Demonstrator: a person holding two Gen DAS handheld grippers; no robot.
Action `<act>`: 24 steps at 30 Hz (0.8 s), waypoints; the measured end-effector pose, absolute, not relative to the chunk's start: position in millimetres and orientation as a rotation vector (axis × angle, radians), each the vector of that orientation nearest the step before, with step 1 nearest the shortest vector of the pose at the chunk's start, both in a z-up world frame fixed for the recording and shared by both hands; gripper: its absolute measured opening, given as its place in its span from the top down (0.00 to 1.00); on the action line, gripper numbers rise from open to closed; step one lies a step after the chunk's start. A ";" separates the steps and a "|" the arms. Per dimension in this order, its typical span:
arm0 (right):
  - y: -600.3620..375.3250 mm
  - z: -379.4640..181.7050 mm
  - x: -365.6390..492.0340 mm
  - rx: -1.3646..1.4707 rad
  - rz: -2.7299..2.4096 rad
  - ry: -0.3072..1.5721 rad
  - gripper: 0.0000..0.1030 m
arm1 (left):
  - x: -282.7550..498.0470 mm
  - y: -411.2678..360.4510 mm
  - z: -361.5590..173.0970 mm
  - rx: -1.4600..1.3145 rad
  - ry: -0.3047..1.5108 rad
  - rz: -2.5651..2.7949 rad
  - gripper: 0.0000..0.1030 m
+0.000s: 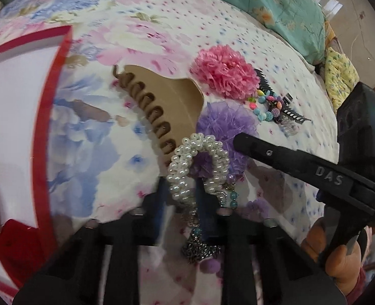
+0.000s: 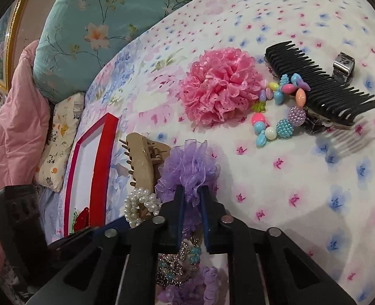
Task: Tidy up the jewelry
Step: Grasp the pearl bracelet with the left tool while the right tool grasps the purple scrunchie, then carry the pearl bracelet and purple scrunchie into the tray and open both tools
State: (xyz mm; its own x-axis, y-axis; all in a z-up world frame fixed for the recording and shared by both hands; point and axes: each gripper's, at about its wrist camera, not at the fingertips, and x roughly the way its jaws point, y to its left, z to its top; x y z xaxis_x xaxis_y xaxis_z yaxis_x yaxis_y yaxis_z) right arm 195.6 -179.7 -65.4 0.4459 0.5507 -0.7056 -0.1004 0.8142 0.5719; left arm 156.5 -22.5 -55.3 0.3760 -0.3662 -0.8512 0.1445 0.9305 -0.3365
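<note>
On a flowered bedsheet lies a pile of hair pieces and jewelry. My left gripper (image 1: 182,190) is shut on one side of a white pearl bracelet (image 1: 200,145), the strand pinched between its blue pads. The bracelet (image 2: 139,200) leans against a tan claw clip (image 1: 169,94). My right gripper (image 2: 192,195) is shut on the near edge of a purple organza scrunchie (image 2: 187,165). In the left wrist view one of its fingers (image 1: 263,150) reaches into that scrunchie (image 1: 225,122) from the right. A silver chain with turquoise beads (image 1: 200,246) lies under both grippers.
A red-rimmed box with a white inside (image 1: 47,117) sits on the left. Further back are a pink scrunchie (image 2: 218,86), a coloured bead bracelet (image 2: 276,117), a black comb (image 2: 314,84) and a small silver clip (image 2: 343,64). Teal and pink bedding borders the sheet. A hand (image 1: 340,261) holds the right gripper.
</note>
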 end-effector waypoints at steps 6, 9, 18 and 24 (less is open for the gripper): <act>-195.3 -51.4 185.7 0.521 0.415 0.990 0.93 | 143.3 -25.5 -43.2 -0.187 1.092 -0.340 0.88; -198.8 -41.5 176.7 0.525 0.424 0.965 0.94 | 133.3 -23.3 -33.7 -0.189 1.070 -0.342 0.88; -196.4 -20.0 151.6 0.522 0.451 0.923 0.94 | 101.4 -5.1 -5.3 -0.224 1.007 -0.332 0.88; -188.9 -9.9 137.1 0.513 0.474 0.910 0.94 | 84.3 18.6 7.7 -0.263 0.969 -0.305 0.88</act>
State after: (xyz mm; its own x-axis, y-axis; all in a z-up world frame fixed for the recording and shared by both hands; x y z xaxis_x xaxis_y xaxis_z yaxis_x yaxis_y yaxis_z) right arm 137.1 -188.9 -9.9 0.5288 0.5859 -0.6140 -0.1682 0.7815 0.6008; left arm 84.3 18.6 7.6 0.5299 -0.3680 -0.7641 0.1360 0.9262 -0.3518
